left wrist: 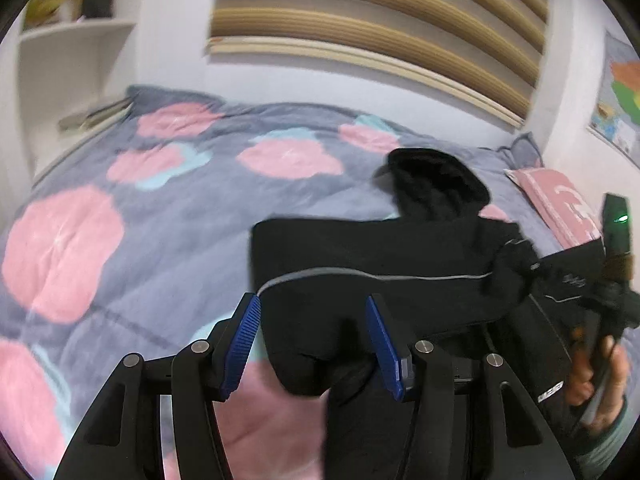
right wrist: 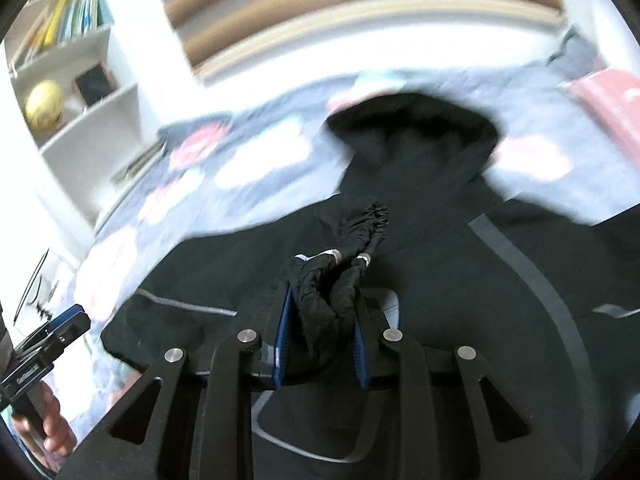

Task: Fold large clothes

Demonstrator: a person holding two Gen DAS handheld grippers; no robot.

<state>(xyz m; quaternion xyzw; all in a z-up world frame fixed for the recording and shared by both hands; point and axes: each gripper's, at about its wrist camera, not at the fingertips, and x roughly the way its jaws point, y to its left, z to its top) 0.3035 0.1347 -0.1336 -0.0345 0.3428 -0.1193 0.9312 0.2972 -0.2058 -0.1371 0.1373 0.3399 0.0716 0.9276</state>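
A black hooded jacket [left wrist: 380,248] with thin grey stripes lies on the flowered bedspread [left wrist: 160,208], its hood [left wrist: 436,180] toward the wall. My left gripper [left wrist: 314,344] is open over the jacket's near left edge, with a fold of black cloth between the spread blue pads [left wrist: 242,340]. My right gripper [right wrist: 322,320] is shut on a bunched black elastic cuff [right wrist: 332,292] and holds it above the jacket body [right wrist: 440,280]. The hood [right wrist: 416,128] lies beyond it. The right gripper also shows at the right edge of the left wrist view [left wrist: 612,304].
A pink pillow [left wrist: 560,204] lies at the bed's right. White shelves [right wrist: 80,120] with books and a yellow ball [right wrist: 44,106] stand left of the bed. A slatted wooden headboard [left wrist: 380,28] runs along the wall. A map [left wrist: 620,108] hangs on the right.
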